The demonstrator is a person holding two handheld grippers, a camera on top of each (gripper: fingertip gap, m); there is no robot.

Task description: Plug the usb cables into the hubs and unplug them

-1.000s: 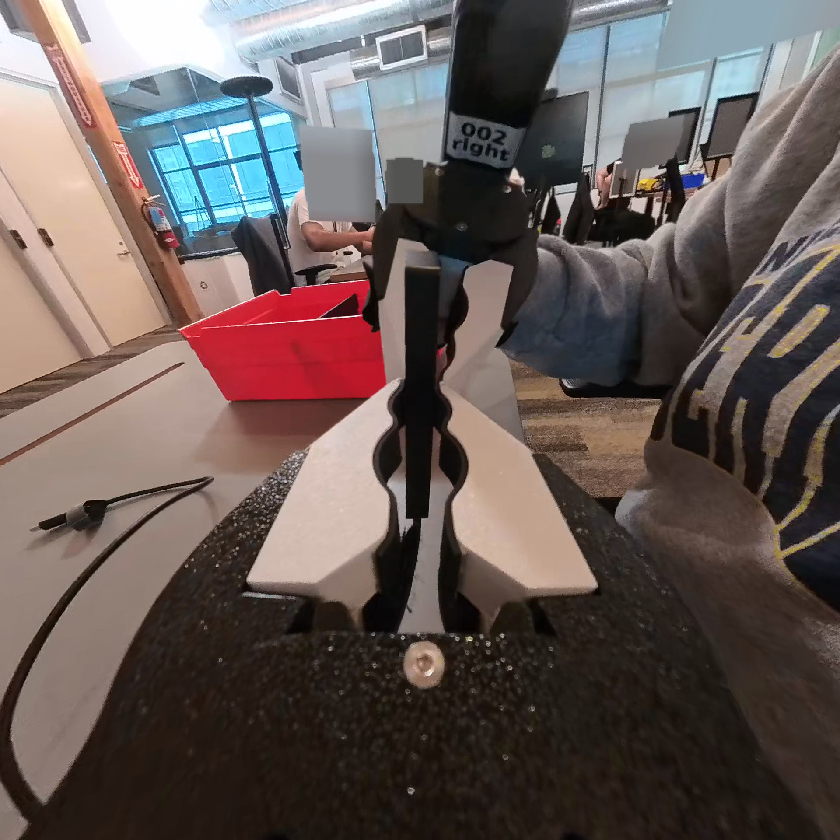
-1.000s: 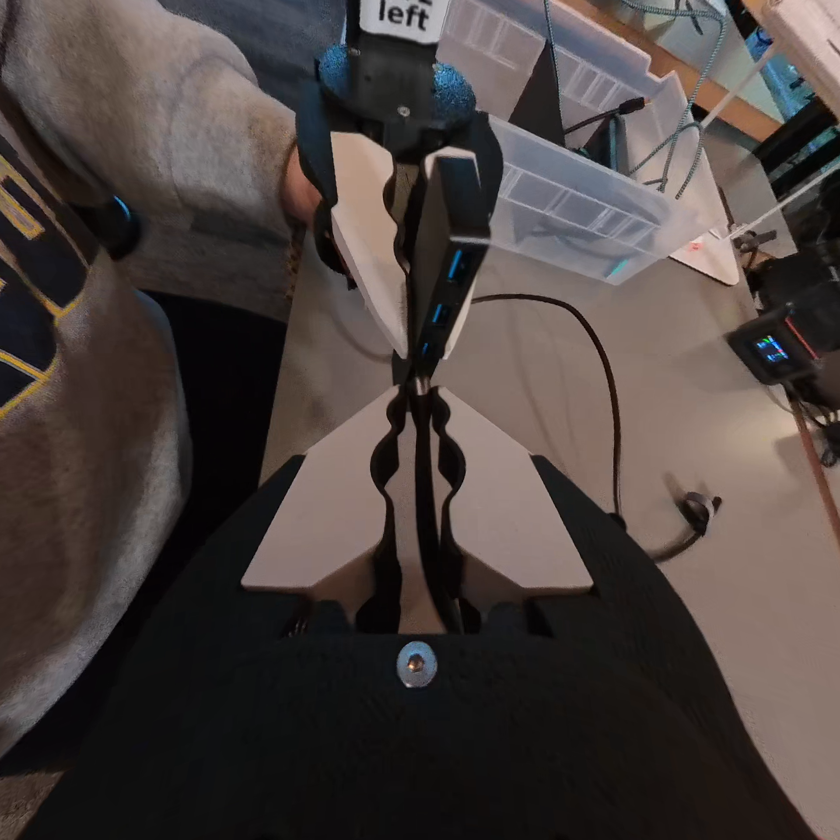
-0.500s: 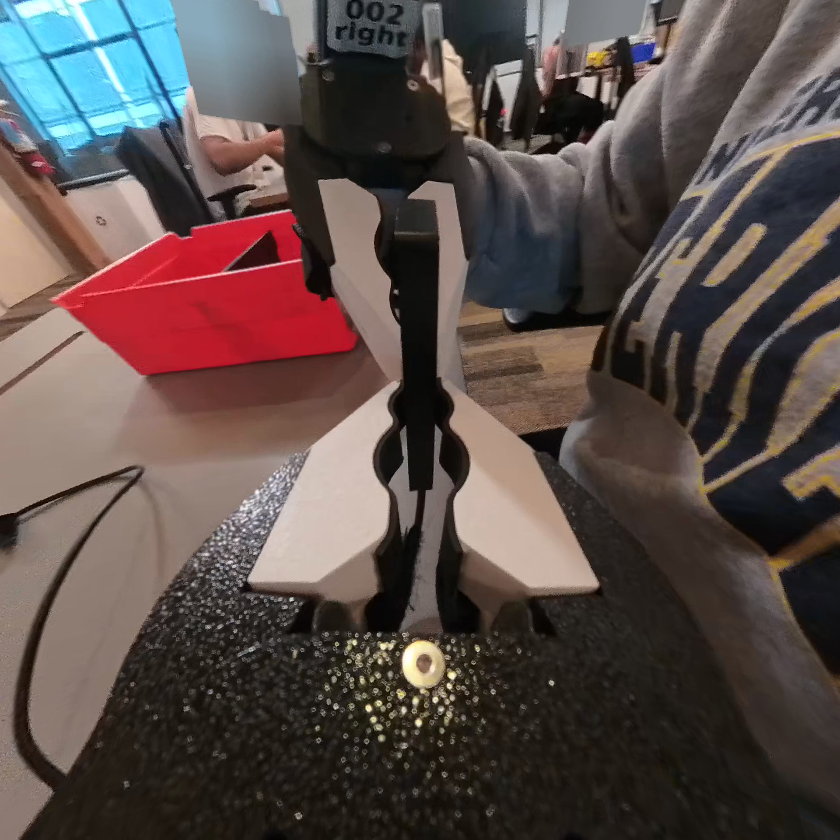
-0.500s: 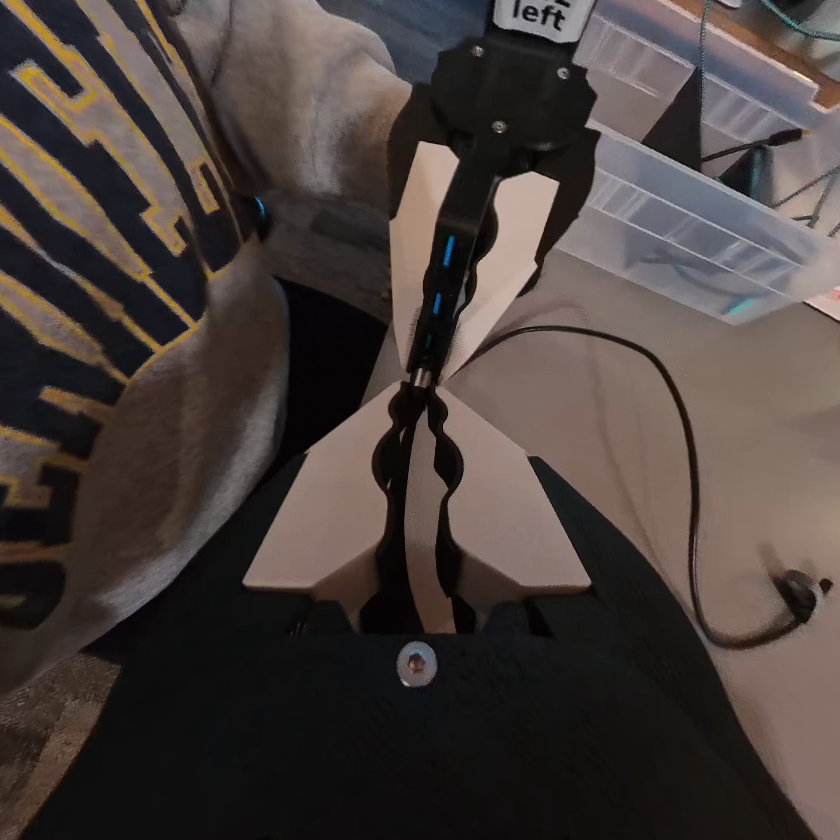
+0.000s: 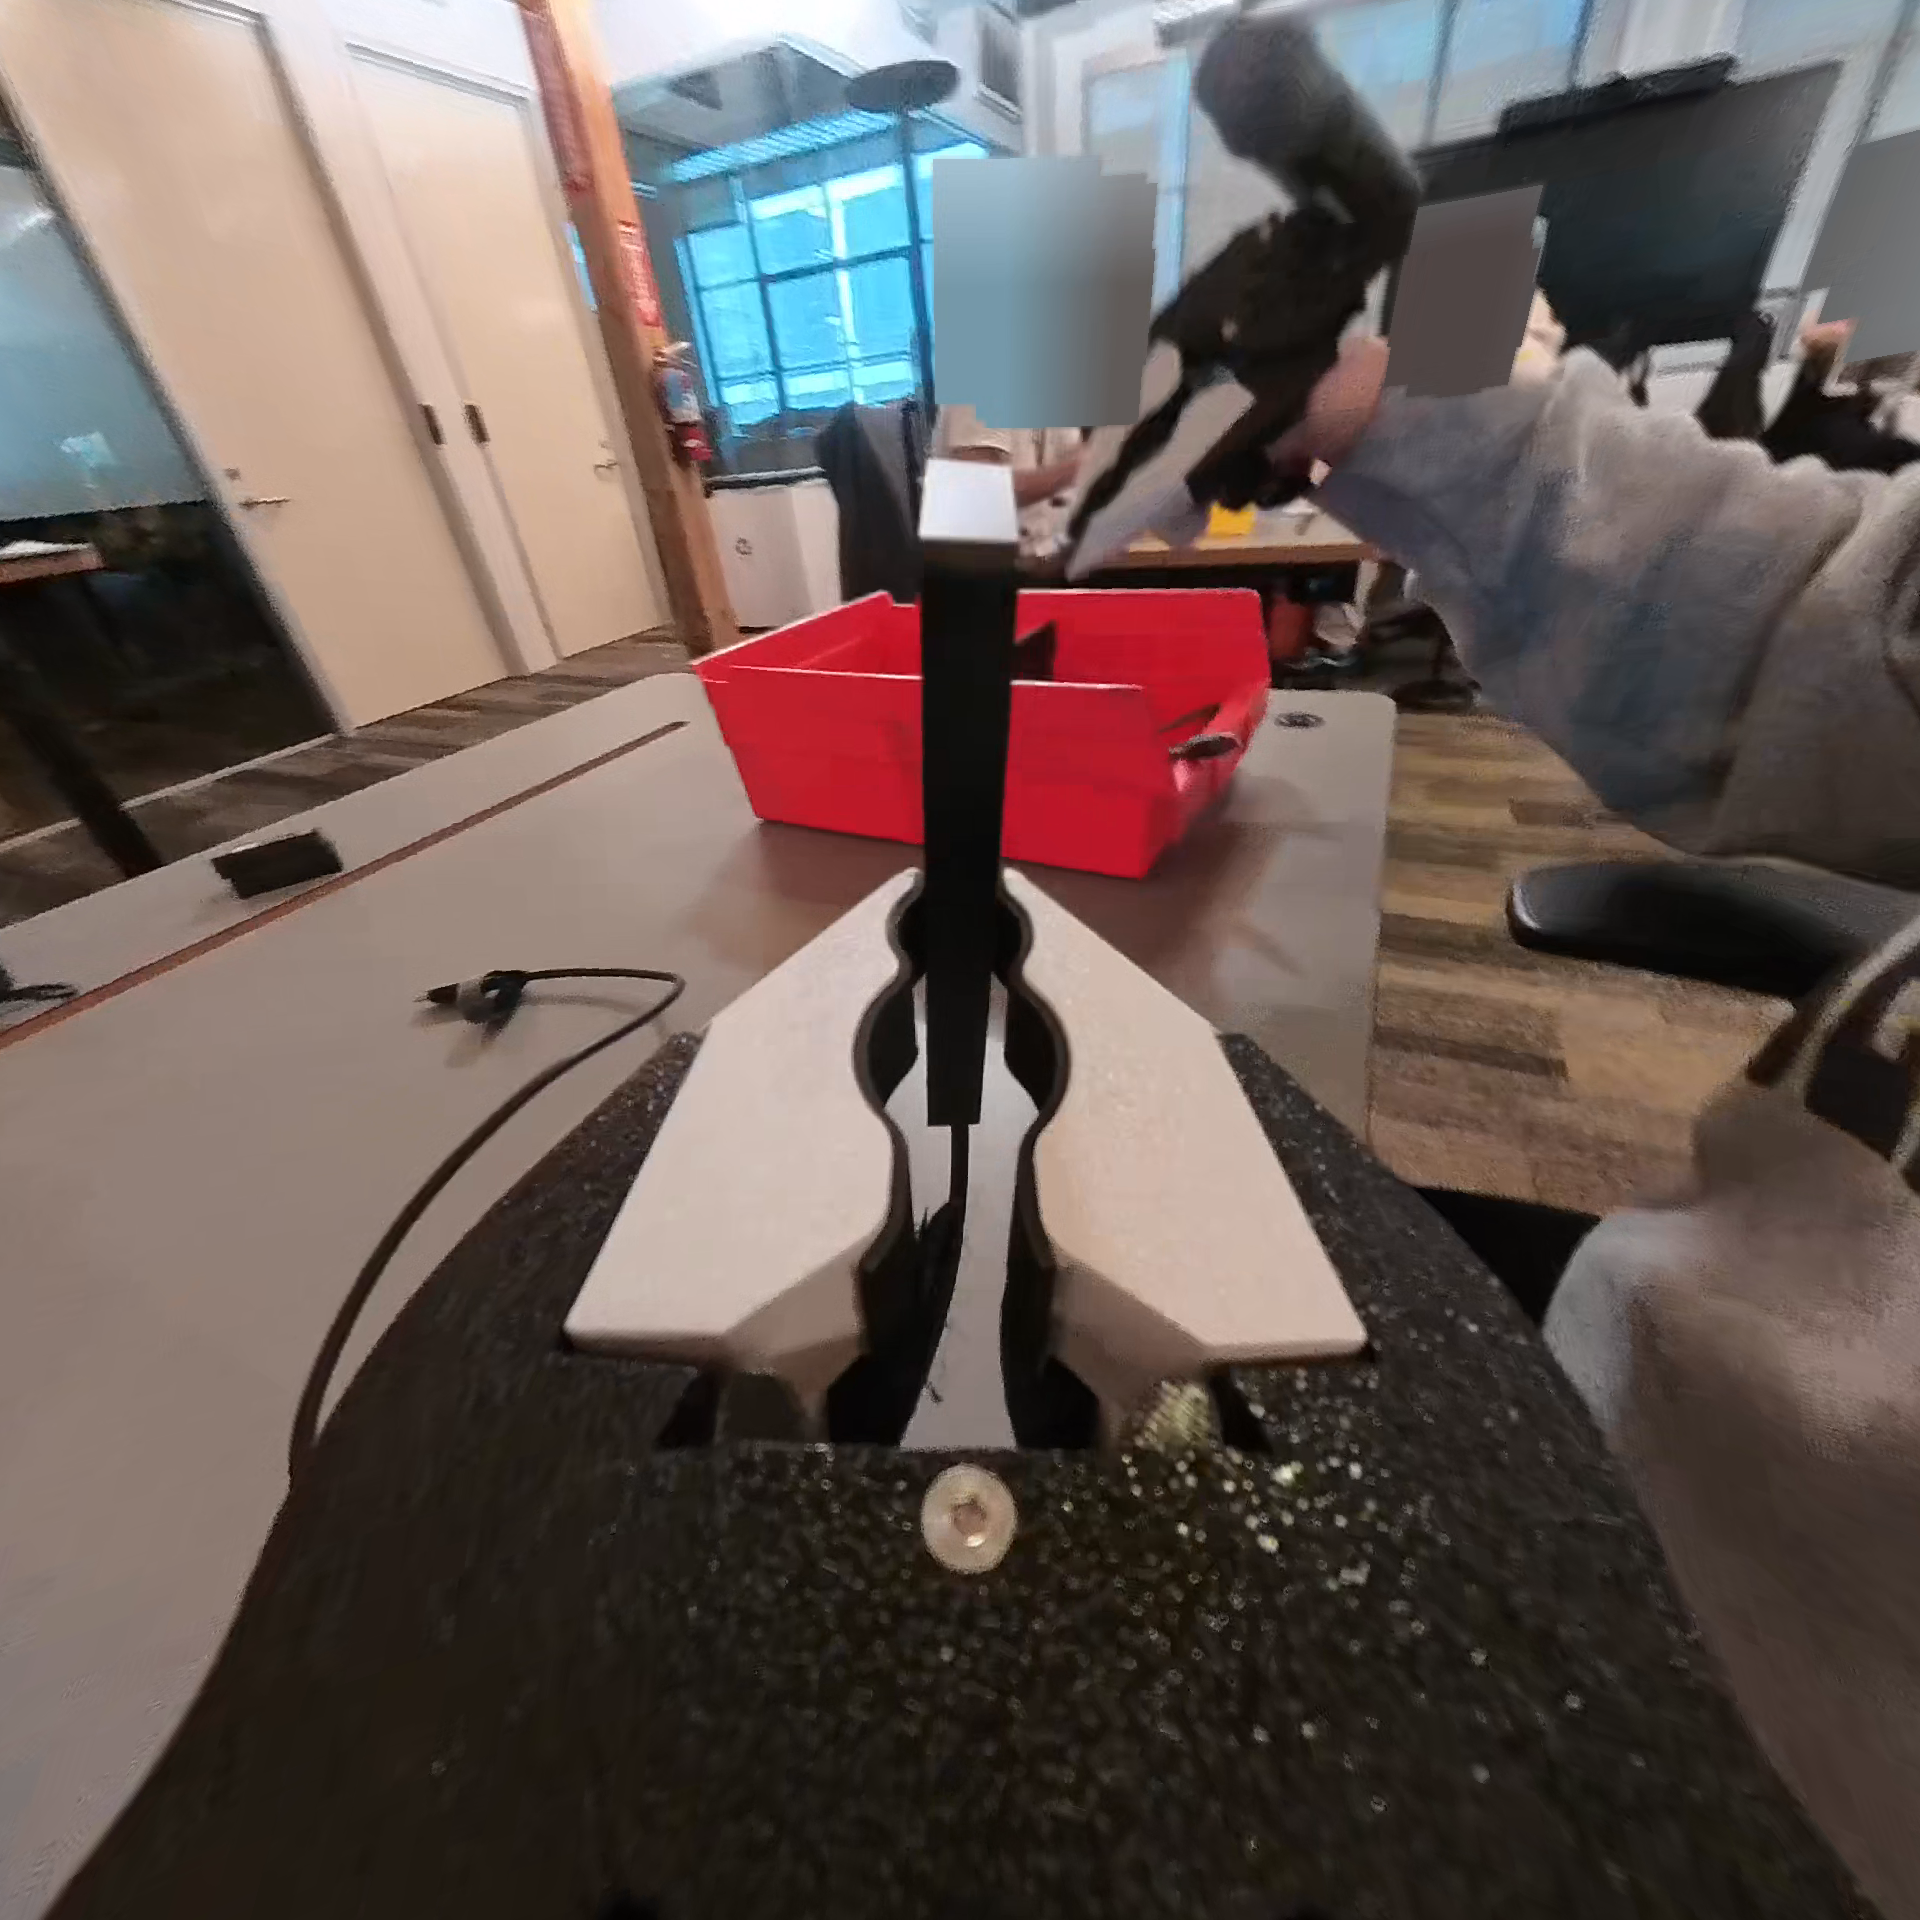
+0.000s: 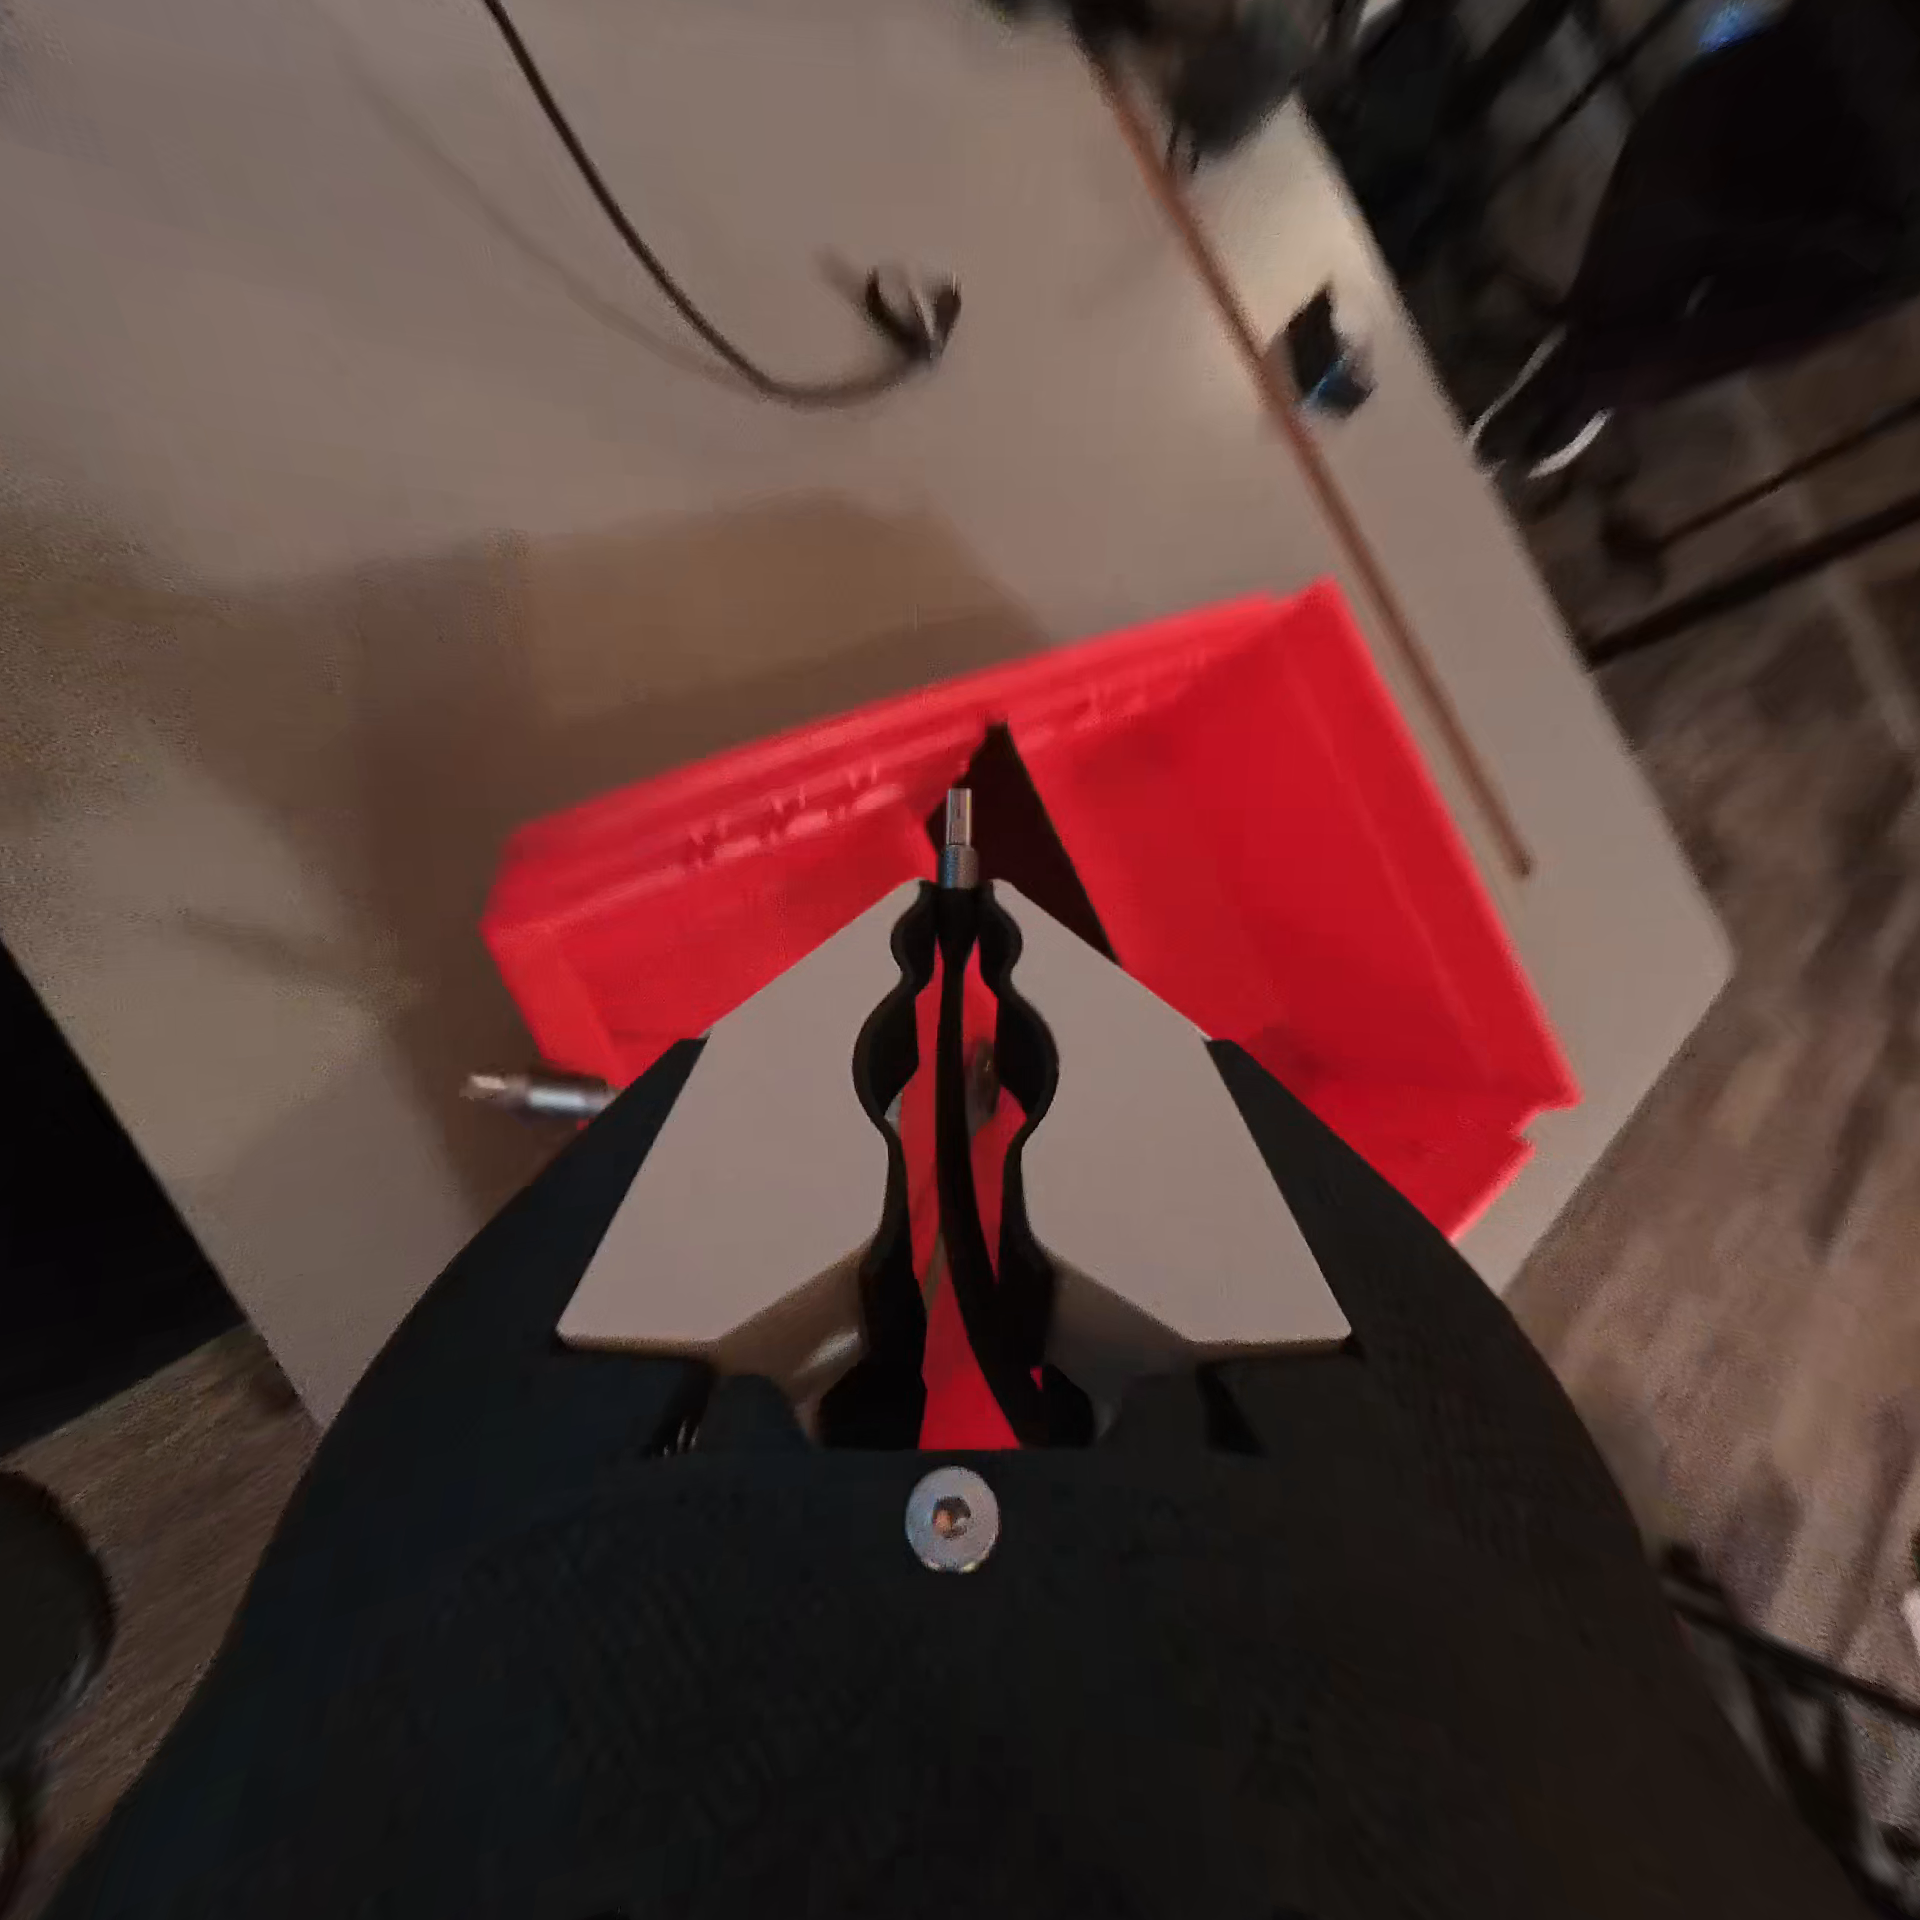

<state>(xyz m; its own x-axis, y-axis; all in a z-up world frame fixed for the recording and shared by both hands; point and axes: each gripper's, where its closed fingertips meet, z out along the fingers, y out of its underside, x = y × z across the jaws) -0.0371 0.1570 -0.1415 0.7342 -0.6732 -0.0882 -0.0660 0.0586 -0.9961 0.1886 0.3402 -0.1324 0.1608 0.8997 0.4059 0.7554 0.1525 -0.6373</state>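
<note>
My left gripper [image 5: 964, 904] is shut on a slim black USB hub [image 5: 966, 727] that stands upright between its fingers, above the table. My right gripper [image 6: 958, 894] is shut on a black USB cable [image 6: 951, 1091]. The cable's silver plug [image 6: 957, 836] sticks out past the fingertips, free in the air over a red bin [image 6: 1299, 883]. In the left wrist view the right gripper [image 5: 1112, 530] is blurred, up and to the right of the hub and apart from it. A loose black cable [image 5: 488, 1101] lies on the table to the left.
The red bin [image 5: 1081, 800] stands on the brown table [image 5: 208, 1195] behind the hub, with a dark divider [image 6: 1013, 821] inside. A silver connector [image 6: 530, 1093] lies beside the bin. A small black block [image 5: 275, 860] sits at far left. A grey sleeve [image 5: 1610, 582] fills the right.
The right gripper has drawn the plug out of the hub and swung away, now over the red bin. The left gripper still holds the hub upright.
</note>
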